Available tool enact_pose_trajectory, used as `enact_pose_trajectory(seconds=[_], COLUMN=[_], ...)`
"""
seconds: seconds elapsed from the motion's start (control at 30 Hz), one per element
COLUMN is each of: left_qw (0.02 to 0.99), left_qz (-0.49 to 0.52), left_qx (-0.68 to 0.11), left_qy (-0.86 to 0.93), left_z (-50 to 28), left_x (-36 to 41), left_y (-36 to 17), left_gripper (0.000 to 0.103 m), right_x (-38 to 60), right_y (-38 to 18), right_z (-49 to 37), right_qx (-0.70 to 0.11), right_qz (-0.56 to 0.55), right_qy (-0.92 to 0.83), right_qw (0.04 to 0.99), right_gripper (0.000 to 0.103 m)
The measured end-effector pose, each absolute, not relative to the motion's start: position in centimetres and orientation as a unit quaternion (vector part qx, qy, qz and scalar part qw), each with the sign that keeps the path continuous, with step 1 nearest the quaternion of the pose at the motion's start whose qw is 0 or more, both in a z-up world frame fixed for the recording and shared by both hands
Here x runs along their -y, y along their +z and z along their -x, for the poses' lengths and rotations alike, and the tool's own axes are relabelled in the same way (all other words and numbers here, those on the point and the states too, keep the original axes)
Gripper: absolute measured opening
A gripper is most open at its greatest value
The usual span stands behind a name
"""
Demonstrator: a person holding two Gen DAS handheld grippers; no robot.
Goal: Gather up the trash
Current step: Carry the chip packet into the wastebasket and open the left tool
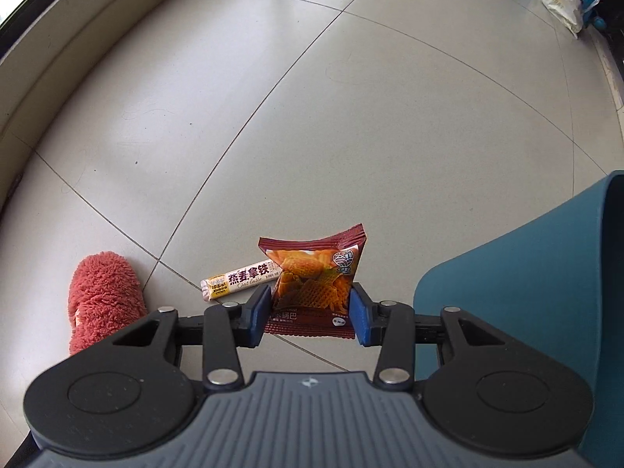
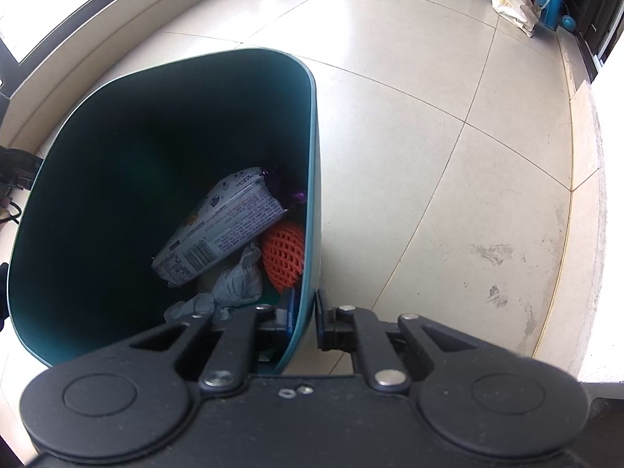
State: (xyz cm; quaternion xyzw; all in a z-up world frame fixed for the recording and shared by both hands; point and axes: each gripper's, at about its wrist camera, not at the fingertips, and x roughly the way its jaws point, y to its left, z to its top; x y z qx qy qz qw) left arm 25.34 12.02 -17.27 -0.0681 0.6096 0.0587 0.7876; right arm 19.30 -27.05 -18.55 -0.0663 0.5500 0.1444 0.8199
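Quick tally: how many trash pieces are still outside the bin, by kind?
Red-brown foil snack packet, between the left claw pads: 1
Cream oat latte stick sachet on the floor: 1
Total: 2

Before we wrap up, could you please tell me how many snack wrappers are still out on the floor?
2. A red-brown crinkled snack bag sits between the left gripper pads, and a cream oat-latte stick packet lies on the tile behind it. Others may be hidden.
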Motion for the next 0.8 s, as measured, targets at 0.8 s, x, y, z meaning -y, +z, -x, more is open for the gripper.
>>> enact_pose_trajectory(seconds=[0.8], left_qw=[0.781], left_qz=[-0.091], left_qx=[-0.601], left_qy=[-0.142], left_z=[-24.5], left_x=[9.1], left_y=[-13.0], left_gripper=[0.042], right_x=[27.9], right_y=[-17.5], right_z=[-18.5], right_qx=[-0.535], right_qz=[0.048], right_qy=[0.155], right_qw=[0.829], right_gripper=[0.012])
